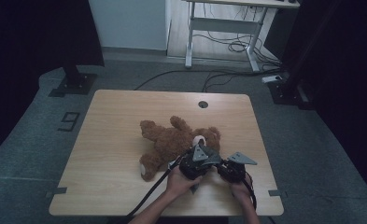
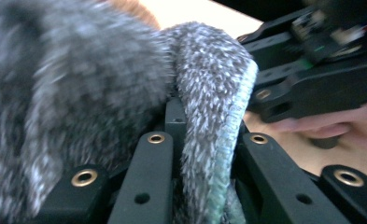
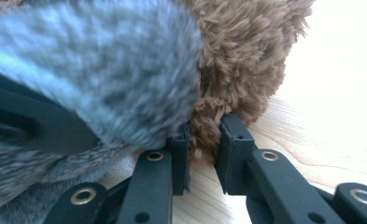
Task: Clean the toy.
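Toward the near right corner of the worktop (image 1: 125, 112), your teddy bear (image 1: 172, 140) lies with its long axis running from the head by your hands out toward the far left. Your left tongs (image 1: 196, 161) are pinched on a grey furry piece (image 2: 209, 93) at the head; your right tongs (image 1: 231, 169) are nipped onto the brown fur (image 3: 204, 135) just beside it. Both hands sit equally close, with the bear directly ahead of them.

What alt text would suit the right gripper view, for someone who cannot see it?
The right gripper, two black jaws, pinches a tuft of a brown teddy bear lying on a wooden table. A grey fuzzy cloth covers the bear at left.
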The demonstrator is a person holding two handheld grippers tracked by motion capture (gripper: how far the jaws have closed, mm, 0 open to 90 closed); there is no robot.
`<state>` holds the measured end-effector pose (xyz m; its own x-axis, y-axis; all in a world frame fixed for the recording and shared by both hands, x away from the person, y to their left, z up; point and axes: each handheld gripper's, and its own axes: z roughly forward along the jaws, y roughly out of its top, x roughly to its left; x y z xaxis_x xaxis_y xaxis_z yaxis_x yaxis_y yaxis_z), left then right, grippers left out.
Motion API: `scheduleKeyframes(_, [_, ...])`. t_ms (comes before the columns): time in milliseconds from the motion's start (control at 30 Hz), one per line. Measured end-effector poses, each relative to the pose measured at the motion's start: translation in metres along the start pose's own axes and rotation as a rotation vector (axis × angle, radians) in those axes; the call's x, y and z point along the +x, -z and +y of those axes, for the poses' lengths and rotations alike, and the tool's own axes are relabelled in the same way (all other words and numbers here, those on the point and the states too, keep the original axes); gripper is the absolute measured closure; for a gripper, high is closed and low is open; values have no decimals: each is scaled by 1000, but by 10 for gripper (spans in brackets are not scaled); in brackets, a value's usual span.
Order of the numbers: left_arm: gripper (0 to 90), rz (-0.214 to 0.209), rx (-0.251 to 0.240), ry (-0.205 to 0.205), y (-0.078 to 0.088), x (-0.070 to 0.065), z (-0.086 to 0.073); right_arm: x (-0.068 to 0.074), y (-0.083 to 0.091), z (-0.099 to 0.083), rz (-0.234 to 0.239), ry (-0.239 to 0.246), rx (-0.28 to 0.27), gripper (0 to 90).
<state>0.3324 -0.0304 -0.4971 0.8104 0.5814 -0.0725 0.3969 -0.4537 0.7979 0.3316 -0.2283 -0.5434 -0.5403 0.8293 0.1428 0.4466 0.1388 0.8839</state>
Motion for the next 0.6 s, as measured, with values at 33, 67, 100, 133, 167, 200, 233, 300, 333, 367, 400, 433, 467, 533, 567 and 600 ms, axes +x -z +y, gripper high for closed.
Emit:
scheduleKeyframes(33, [791,4,2,5,0,2,-2,0,0,0,1,2,1,762])
scheduleKeyframes(67, [792,10,4,12,1,4,-4,0,0,0,-1,3,2,764])
scheduleKeyframes(100, [792,12,7,28,5,8,-8,-1,0,0,-2,5,1,767])
scheduleKeyframes(133, [793,12,7,28,5,8,-8,-1,0,0,-2,5,1,767])
scheduleKeyframes(167, [793,15,11,33,10,12,-12,-1,0,0,-4,5,0,769])
scheduleKeyframes(200, [794,15,11,33,10,12,-12,-1,0,0,-4,5,0,769])
scheduleKeyframes(233, [794,20,14,32,14,14,-14,-1,0,0,-4,5,1,769])
scheduleKeyframes(300, [796,38,9,31,25,20,-20,-2,0,-1,-6,7,5,769])
scheduleKeyframes(333, [796,51,4,32,32,24,-23,-2,0,-1,-6,7,5,769])
scheduleKeyframes(367, [796,63,2,39,40,29,-27,-3,0,-1,-6,4,6,769])
scheduleKeyframes(400, [796,73,-3,53,48,34,-30,-3,0,-2,-5,2,6,769])
scheduleKeyframes(433, [797,81,-9,69,56,40,-34,-3,0,-1,-6,5,5,769])
scheduleKeyframes(467, [797,86,-16,88,63,45,-37,-3,0,-1,-6,5,5,769])
scheduleKeyframes(533, [797,96,-23,106,78,54,-44,-3,0,-1,-6,3,3,770])
scheduleKeyframes(567, [797,103,-29,110,84,58,-48,-3,1,-1,-6,2,4,769])
scheduleKeyframes(600, [797,109,-33,114,91,60,-51,-3,1,-1,-6,2,4,769])
